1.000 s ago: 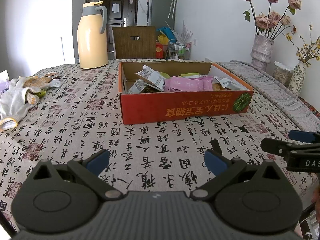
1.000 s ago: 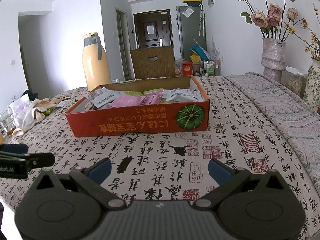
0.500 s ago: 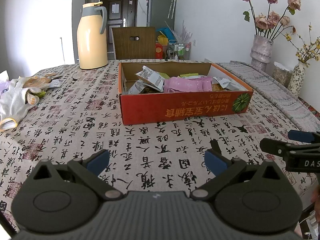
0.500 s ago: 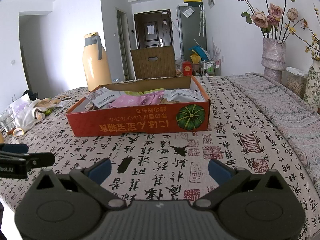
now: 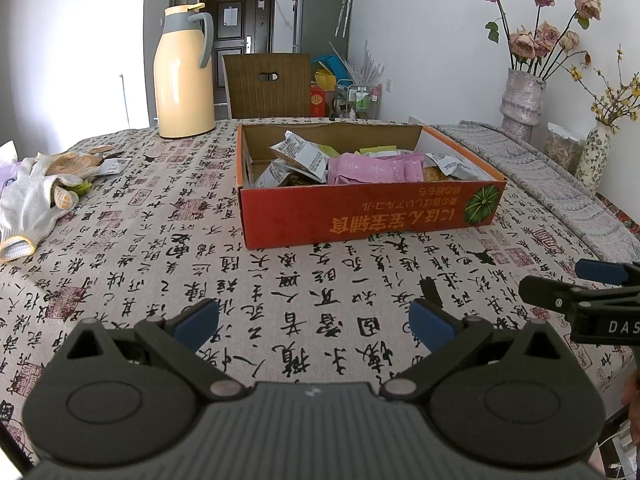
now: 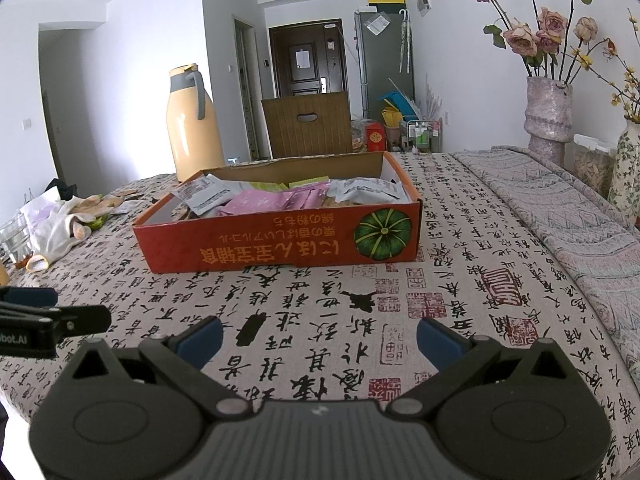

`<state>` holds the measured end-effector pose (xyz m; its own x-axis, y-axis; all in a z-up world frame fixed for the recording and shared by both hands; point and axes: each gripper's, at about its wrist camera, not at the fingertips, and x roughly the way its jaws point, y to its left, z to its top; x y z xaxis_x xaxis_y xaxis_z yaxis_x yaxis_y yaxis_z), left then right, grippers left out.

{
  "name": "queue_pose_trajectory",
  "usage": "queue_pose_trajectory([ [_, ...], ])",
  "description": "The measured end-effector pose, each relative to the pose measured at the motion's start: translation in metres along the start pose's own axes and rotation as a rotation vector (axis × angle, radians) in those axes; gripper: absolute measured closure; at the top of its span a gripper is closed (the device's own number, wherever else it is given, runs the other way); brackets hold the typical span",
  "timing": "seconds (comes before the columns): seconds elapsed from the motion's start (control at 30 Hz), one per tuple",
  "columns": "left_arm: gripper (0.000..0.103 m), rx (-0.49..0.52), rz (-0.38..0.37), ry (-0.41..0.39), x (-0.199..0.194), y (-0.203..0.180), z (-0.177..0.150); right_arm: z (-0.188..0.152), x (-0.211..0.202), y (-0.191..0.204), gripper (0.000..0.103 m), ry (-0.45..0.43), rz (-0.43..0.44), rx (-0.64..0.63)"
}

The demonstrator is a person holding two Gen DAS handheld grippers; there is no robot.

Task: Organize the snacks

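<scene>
The red snack box (image 5: 370, 184), full of snack packets (image 5: 374, 166), sits on the worktop (image 5: 160, 248) ahead of the left gripper (image 5: 315, 326) and right gripper (image 6: 319, 338), both with fingers spread wide and holding nothing.

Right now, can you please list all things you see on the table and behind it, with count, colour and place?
Box: one, red-orange, table centre.
Snack packets: several, pink, grey, green, inside box.
Thermos jug: one, cream, grey handle, far left.
Gloves: pile, white, left edge.
Tablecloth: one, beige, black writing.
Chair: one, brown, behind table.
Vases with flowers: two, far right.
Left gripper: open, empty, above the cloth.
Right gripper: open, empty, above the cloth.
</scene>
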<state>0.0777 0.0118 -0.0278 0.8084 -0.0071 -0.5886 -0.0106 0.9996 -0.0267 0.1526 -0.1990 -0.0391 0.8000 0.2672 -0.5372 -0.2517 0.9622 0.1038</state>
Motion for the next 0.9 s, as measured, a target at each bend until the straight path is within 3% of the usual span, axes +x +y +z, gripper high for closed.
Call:
queue_pose_trajectory([
  [0.9, 0.0, 0.006, -0.015, -0.004, 0.0, -0.0015, -0.0004, -0.0007, 0.0004, 0.0008, 0.0, 0.004, 0.001, 0.001],
])
